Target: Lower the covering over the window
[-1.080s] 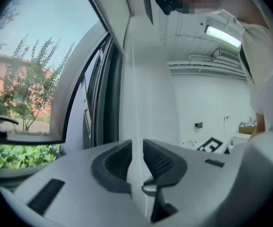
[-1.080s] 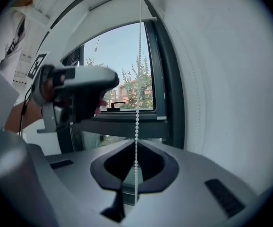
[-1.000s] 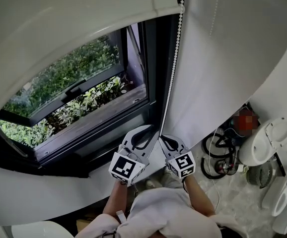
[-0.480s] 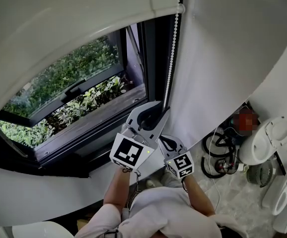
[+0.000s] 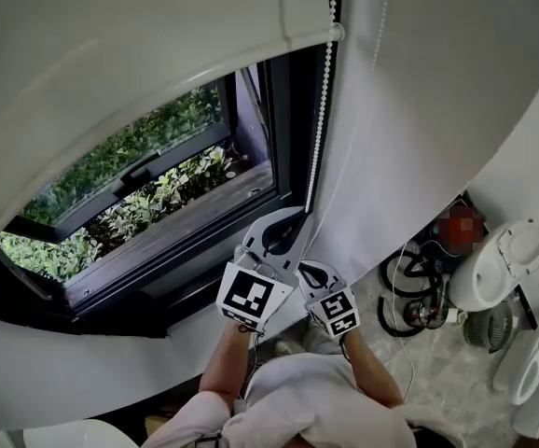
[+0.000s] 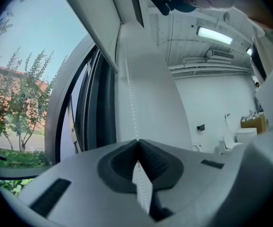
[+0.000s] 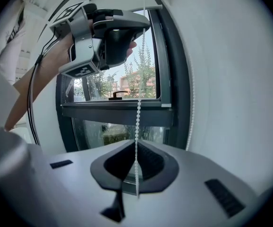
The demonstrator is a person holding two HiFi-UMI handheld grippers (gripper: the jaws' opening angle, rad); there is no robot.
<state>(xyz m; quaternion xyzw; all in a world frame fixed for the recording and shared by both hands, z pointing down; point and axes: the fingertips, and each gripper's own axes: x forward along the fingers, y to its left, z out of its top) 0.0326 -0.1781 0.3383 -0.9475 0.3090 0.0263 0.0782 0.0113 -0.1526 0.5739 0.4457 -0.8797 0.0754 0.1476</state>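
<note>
One chain, left claw above right claw

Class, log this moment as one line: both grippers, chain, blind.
left gripper: jaws just closed on bead chain | right gripper: jaws shut on same chain lower down | blind: glass below it uncovered

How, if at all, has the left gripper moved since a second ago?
Yes: left gripper rose above the right gripper, jaws just closing on the chain.

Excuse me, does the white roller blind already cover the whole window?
No, the white roller blind leaves glass of the dark-framed window uncovered, with green shrubs visible.
</note>
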